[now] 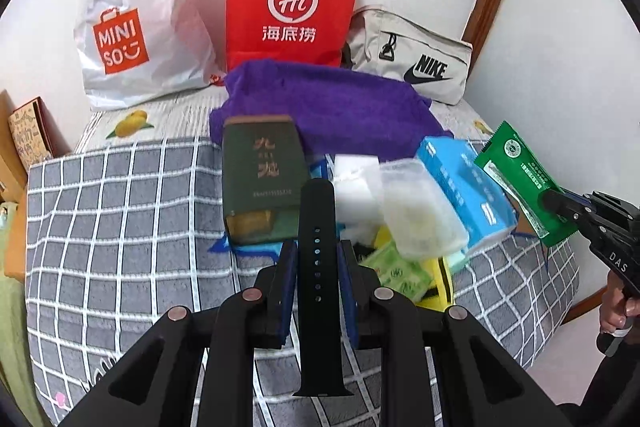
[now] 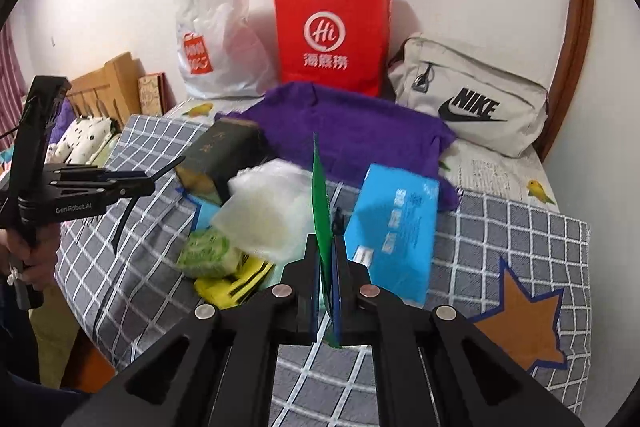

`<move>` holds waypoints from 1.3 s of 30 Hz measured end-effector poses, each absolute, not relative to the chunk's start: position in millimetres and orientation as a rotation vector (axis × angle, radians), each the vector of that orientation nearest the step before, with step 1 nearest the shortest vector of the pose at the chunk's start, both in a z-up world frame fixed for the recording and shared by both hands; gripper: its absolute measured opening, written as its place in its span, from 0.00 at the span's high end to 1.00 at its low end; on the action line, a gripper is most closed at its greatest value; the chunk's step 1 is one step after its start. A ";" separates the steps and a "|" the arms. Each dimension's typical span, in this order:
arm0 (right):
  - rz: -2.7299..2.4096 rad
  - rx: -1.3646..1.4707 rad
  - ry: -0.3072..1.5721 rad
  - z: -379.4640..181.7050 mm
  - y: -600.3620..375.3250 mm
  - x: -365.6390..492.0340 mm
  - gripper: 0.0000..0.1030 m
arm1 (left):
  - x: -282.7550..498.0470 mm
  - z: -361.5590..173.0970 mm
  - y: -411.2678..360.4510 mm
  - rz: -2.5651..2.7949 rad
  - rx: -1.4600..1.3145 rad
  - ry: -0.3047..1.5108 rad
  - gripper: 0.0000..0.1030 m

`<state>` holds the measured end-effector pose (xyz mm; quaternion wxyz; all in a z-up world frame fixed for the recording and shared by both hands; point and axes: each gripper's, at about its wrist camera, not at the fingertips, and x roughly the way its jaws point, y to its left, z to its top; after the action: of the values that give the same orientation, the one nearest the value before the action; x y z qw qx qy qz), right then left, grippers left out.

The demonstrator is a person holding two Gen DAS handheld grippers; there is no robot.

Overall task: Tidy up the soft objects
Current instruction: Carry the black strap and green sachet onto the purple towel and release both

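My left gripper is shut on a black watch strap and holds it above the grey checked blanket. It also shows in the right wrist view. My right gripper is shut on a green foil packet, seen edge-on; in the left wrist view the green packet hangs at the right from that gripper. A pile lies between them: a dark green box, a clear plastic pouch, a blue tissue pack, a green tissue pack and a purple towel.
Against the wall stand a white Miniso bag, a red paper bag and a grey Nike pouch. A yellow item lies under the pile. A wooden headboard is at the left, a wooden frame at the right.
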<state>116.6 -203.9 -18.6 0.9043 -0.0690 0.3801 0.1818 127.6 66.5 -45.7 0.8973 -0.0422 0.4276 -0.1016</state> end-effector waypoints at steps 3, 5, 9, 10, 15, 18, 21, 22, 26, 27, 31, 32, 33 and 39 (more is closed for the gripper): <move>0.368 -0.129 0.780 -14.8 -206.9 131.3 0.95 | 138.3 -38.5 65.8 -0.204 -0.081 0.878 0.81; 0.361 -0.124 0.776 -12.7 -208.0 142.7 0.95 | 147.0 -34.3 65.8 -0.194 -0.077 0.875 0.81; 0.355 -0.117 0.772 -8.6 -210.0 162.4 0.95 | 162.8 -25.3 64.5 -0.188 -0.073 0.867 0.81; 0.355 -0.115 0.771 -7.6 -210.3 167.8 0.95 | 167.5 -22.8 64.2 -0.188 -0.070 0.864 0.81; 0.350 -0.099 0.764 -3.3 -212.4 195.1 0.95 | 191.9 -14.9 66.4 -0.177 -0.070 0.855 0.81; 0.343 -0.104 0.762 -1.6 -212.9 213.6 0.95 | 210.2 -12.5 69.2 -0.171 -0.070 0.856 0.81; 0.337 -0.107 0.762 -1.3 -213.5 232.8 0.95 | 228.7 -11.1 71.8 -0.171 -0.067 0.854 0.81; 0.332 -0.108 0.762 -1.7 -213.9 240.0 0.95 | 235.0 -10.9 72.5 -0.173 -0.066 0.854 0.81; 0.321 -0.102 0.770 -5.9 -215.4 268.5 0.95 | 261.4 -14.3 74.4 -0.172 -0.066 0.866 0.81; 0.321 -0.101 0.773 -7.5 -215.3 274.7 0.95 | 268.5 -15.8 75.0 -0.169 -0.067 0.871 0.81; 0.316 -0.098 0.789 -16.8 -214.3 302.2 0.95 | 293.1 -22.6 78.7 -0.159 -0.077 0.887 0.81; 0.315 -0.099 0.794 -20.1 -213.9 310.3 0.95 | 299.1 -24.6 79.9 -0.156 -0.081 0.893 0.81; 0.315 -0.100 0.798 -22.5 -214.1 315.9 0.95 | 306.1 -27.1 81.1 -0.152 -0.084 0.900 0.81; 0.307 -0.093 0.827 -42.7 -215.3 352.9 0.95 | 341.8 -39.0 79.5 -0.148 -0.079 0.928 0.81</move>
<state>352.9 -215.3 -42.7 0.9033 -0.0448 0.4001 0.1483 341.8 79.5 -39.0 0.8910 -0.0379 0.4468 -0.0714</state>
